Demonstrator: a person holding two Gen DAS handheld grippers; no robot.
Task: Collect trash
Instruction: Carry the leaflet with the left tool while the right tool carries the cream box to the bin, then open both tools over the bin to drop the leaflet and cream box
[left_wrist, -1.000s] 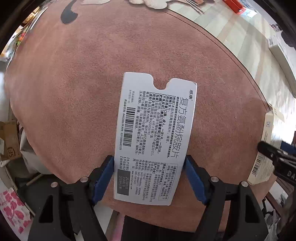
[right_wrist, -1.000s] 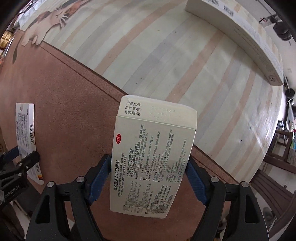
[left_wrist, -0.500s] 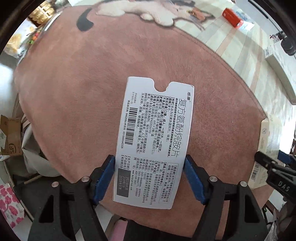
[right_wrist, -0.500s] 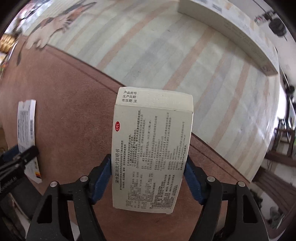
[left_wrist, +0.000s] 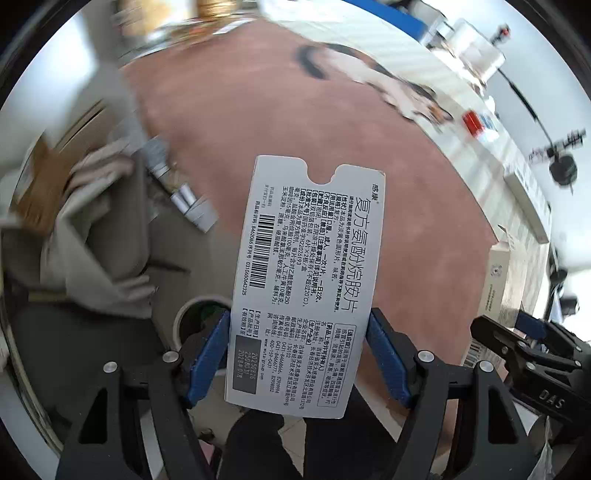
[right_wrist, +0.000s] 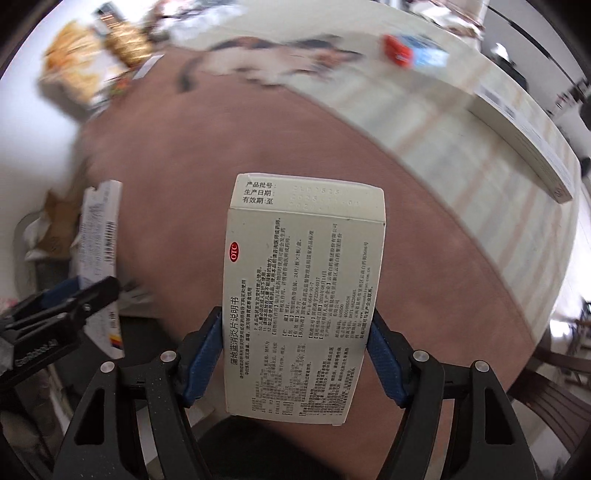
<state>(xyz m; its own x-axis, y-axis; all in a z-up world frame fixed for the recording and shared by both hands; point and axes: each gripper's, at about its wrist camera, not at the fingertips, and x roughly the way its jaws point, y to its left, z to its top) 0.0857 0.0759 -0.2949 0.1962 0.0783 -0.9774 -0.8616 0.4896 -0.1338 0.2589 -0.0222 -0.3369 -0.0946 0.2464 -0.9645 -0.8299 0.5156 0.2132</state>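
My left gripper (left_wrist: 298, 354) is shut on a flat white medicine box (left_wrist: 308, 280) with a barcode and Chinese print, held above the brown mat's edge. My right gripper (right_wrist: 297, 360) is shut on a cream medicine box (right_wrist: 303, 295) with a red OTC mark, held above the brown mat (right_wrist: 258, 147). In the left wrist view the right gripper (left_wrist: 532, 350) and its box (left_wrist: 498, 280) show at the right edge. In the right wrist view the left gripper (right_wrist: 59, 310) and its box (right_wrist: 98, 236) show at the left.
A round light bin rim (left_wrist: 188, 310) shows below the left gripper, beside a grey cloth (left_wrist: 96, 229) and cardboard (left_wrist: 40, 184). A striped tablecloth with a cat print (right_wrist: 280, 59), a red packet (right_wrist: 397, 51) and a long white box (right_wrist: 524, 133) lie beyond the mat.
Both grippers have pulled back and swung left with their boxes. The table edge, cloth and bin rim have come into the left wrist view. The views are motion-blurred.
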